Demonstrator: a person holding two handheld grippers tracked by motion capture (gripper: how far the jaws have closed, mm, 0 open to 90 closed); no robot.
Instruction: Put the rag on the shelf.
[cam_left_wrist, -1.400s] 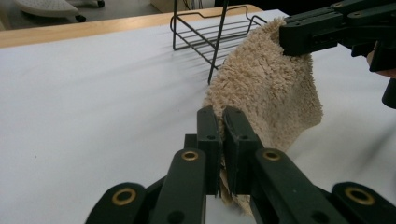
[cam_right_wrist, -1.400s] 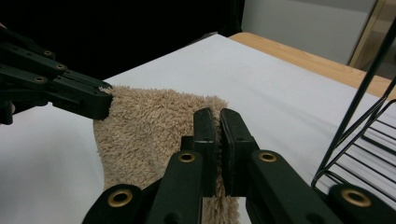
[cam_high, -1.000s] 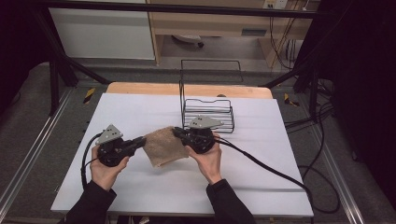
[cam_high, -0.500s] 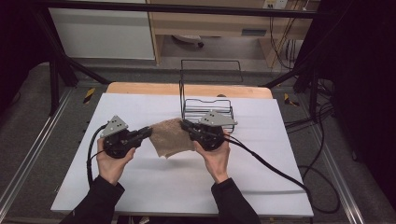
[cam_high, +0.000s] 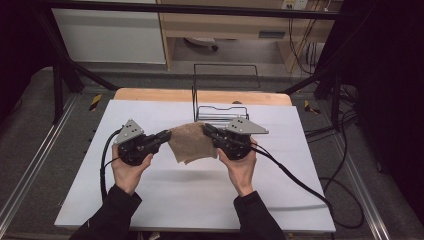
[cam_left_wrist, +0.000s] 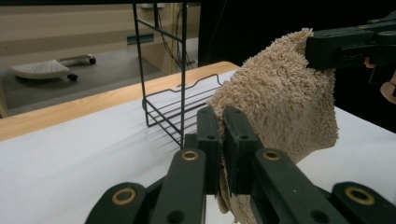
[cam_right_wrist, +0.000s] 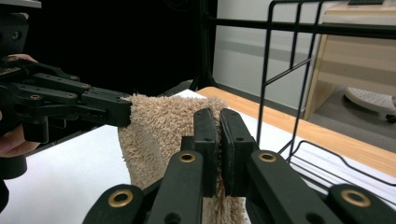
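Holding towel (cam_high: 192, 144) aloft — hand-held grippers level, facing.

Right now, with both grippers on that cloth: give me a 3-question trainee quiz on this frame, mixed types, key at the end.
1. True or false: the tan fluffy terry cloth lies flat on the white table.
2. Multiple choice: the black wire rack stands A) beyond the cloth, toward the table's far edge; B) between the person's forearms; C) off the table, on the floor.
3. Short answer: what does each gripper grip?

Key
1. False. It hangs in the air above the table, stretched between the two grippers.
2. A.
3. The left gripper and the right gripper are each shut on an upper corner of the cloth, with pile showing between the fingers in the gripper views.
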